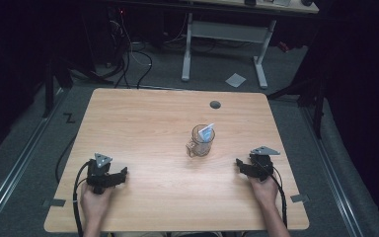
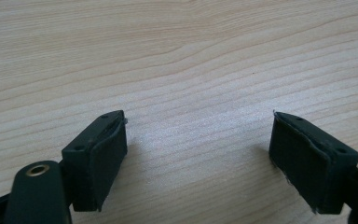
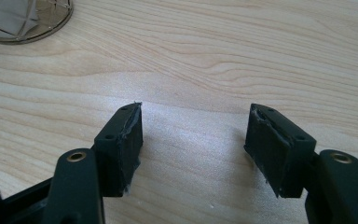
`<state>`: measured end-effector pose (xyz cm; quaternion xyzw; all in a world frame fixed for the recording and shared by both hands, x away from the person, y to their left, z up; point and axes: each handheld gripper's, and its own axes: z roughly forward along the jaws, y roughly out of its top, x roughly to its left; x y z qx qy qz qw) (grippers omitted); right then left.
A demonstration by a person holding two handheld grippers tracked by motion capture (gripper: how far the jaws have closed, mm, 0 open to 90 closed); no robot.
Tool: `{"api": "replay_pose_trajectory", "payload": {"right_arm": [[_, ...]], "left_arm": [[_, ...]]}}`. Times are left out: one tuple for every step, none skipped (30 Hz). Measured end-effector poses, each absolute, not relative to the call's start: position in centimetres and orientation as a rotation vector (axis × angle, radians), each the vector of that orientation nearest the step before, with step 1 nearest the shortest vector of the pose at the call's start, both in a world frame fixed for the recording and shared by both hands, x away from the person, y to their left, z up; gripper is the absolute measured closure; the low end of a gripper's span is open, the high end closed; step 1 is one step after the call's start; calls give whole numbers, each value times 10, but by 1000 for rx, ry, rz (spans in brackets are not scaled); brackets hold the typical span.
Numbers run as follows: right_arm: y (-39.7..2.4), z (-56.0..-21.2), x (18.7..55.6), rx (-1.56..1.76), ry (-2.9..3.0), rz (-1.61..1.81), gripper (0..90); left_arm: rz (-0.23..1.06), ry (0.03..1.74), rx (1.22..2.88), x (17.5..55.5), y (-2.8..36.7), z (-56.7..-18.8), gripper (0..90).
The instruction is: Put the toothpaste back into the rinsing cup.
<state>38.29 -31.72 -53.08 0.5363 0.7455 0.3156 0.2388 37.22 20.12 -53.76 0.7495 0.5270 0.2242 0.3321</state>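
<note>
Two tools rest low over the wooden table [image 1: 143, 128], one in each hand. Left tool [image 2: 198, 154]: jaws spread wide, bare wood between the pads. Right tool [image 3: 193, 149]: jaws likewise apart, gripping nothing. Between and beyond them, near the table's middle, stands a clear glass mug [image 1: 201, 141] with its handle toward the left, holding a pale blue packet [image 1: 206, 131] that leans upright inside.

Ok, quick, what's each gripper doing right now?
Left gripper: jaws open, holding nothing, low over bare table.
Right gripper: jaws open, holding nothing, short of the clear cup.
</note>
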Motion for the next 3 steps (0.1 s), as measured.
{"api": "replay_pose_trajectory", "payload": {"right_arm": [[-317, -531, 383, 1468, 2042, 864, 364], [-317, -531, 383, 1468, 2042, 864, 364], [-317, -531, 383, 1468, 2042, 864, 364]], "left_arm": [[586, 1377, 1959, 372, 201, -538, 194], [586, 1377, 1959, 372, 201, -538, 194], [586, 1377, 1958, 372, 201, -538, 194]]}}
